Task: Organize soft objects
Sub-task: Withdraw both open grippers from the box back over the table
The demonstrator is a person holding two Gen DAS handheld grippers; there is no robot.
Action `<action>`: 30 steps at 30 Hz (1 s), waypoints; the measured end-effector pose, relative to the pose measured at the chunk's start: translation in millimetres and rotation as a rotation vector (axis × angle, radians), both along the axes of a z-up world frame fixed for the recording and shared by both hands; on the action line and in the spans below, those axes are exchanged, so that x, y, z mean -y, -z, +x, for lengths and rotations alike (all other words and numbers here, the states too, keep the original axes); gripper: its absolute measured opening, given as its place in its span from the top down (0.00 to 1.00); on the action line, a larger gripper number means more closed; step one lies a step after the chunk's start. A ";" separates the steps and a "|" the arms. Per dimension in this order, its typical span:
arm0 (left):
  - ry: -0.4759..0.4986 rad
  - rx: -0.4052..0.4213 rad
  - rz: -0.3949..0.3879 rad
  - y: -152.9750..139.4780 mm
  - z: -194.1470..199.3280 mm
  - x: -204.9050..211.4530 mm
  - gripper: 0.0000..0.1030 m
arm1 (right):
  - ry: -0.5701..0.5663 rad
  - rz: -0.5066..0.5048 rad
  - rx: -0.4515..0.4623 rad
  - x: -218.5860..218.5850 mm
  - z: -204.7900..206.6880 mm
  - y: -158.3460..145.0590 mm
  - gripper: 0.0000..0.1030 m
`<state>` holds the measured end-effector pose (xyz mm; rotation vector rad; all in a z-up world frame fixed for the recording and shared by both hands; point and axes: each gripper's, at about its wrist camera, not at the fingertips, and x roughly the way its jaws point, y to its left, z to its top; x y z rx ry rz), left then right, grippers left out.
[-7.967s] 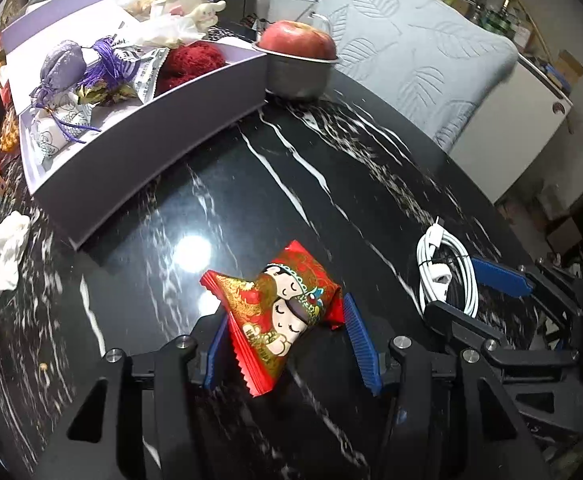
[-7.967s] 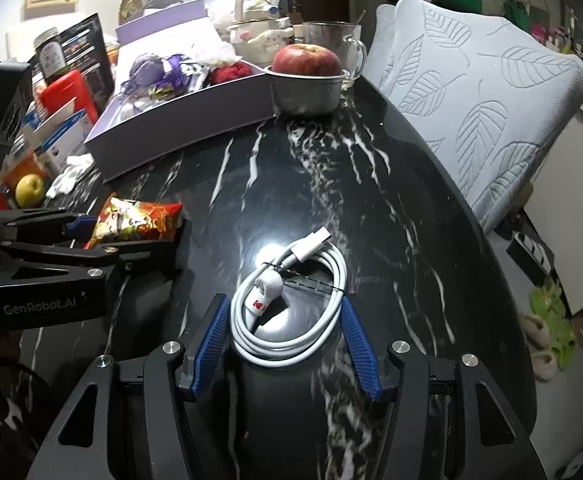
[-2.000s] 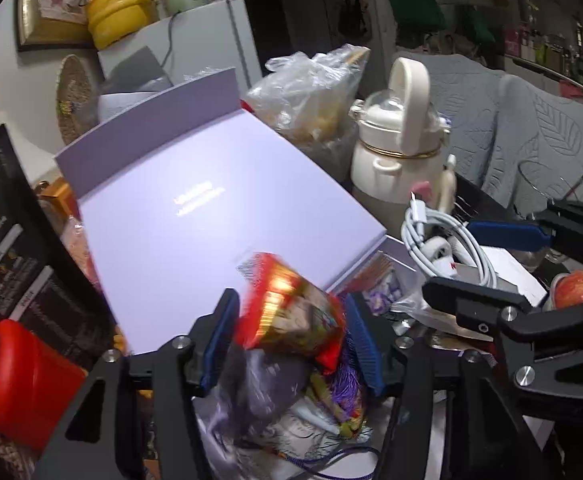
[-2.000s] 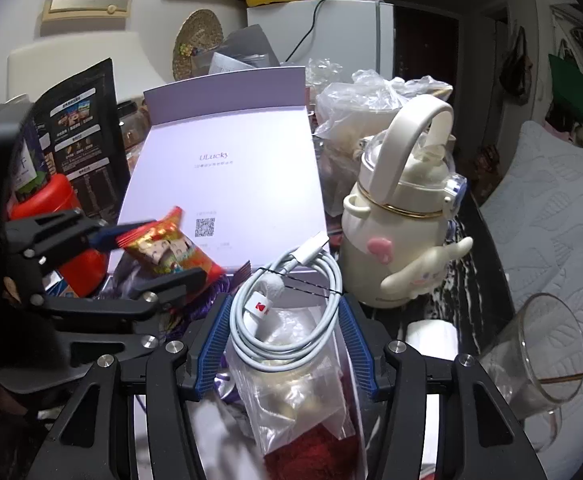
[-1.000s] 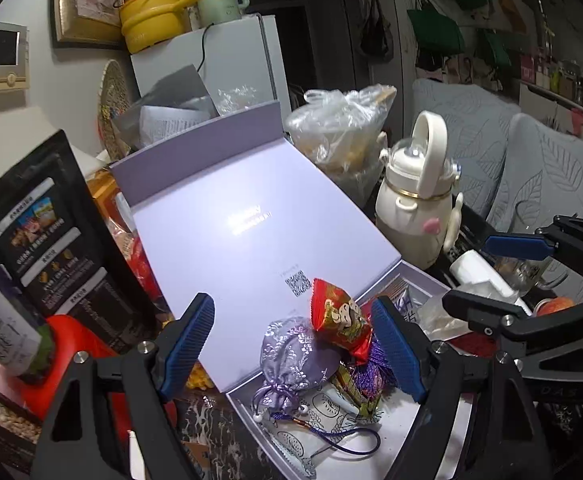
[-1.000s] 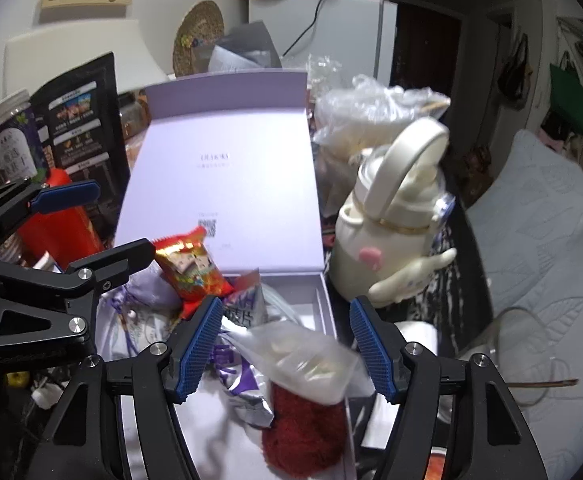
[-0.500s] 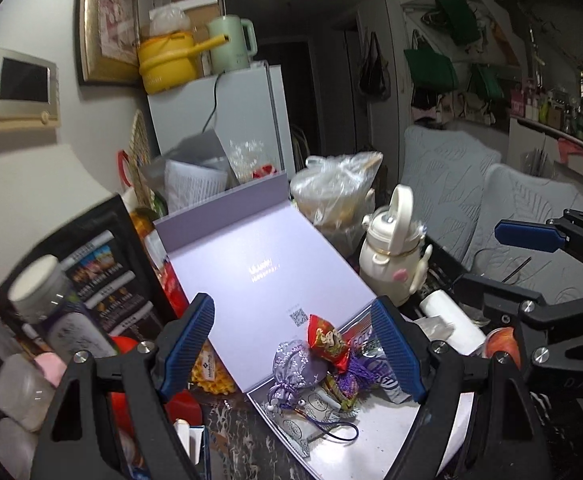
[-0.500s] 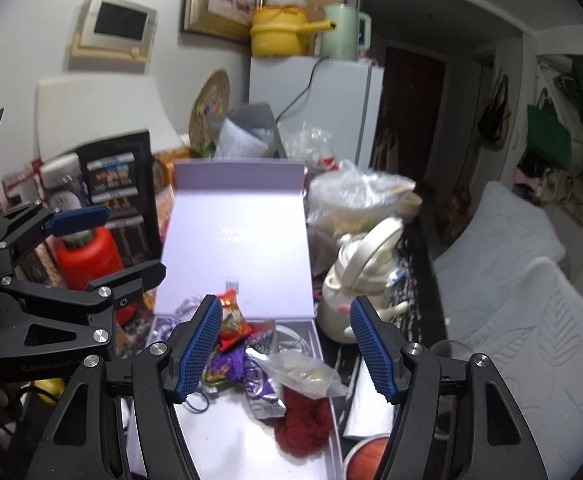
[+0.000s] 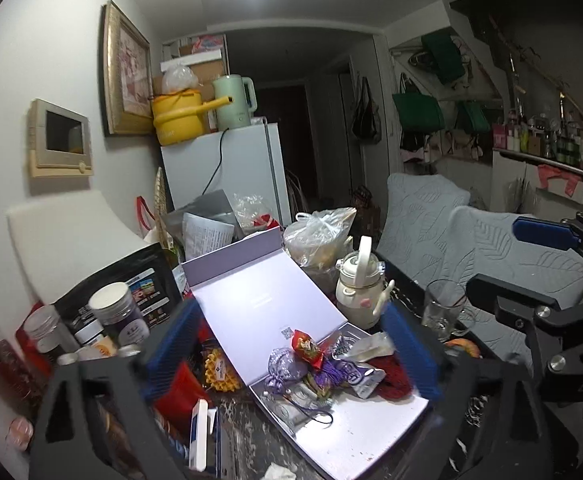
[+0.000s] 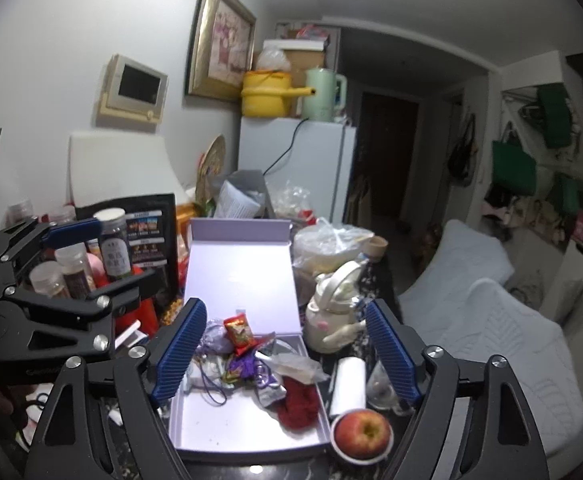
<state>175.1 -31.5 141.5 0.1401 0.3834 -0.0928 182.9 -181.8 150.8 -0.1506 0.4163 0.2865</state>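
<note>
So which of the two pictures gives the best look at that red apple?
The right wrist view: the apple sits whole and unobstructed in its bowl beside the lilac box. The left wrist view shows only a sliver of it behind the glass.

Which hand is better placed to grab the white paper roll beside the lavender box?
Right, probably: both empty jaws are opening, but the paper roll lies before the right gripper; the left gripper is beyond the box.
</note>
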 end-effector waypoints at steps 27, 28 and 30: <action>-0.022 -0.019 -0.061 48.4 -119.7 -3.4 0.01 | 0.175 0.046 -0.071 19.5 -128.6 50.0 0.05; -0.023 -0.027 -0.061 52.0 -120.8 -2.9 0.01 | 0.179 0.044 -0.076 19.3 -130.5 53.8 0.05; -0.023 -0.044 -0.063 59.1 -122.0 -3.2 0.01 | 0.185 0.044 -0.082 19.0 -133.5 59.6 0.05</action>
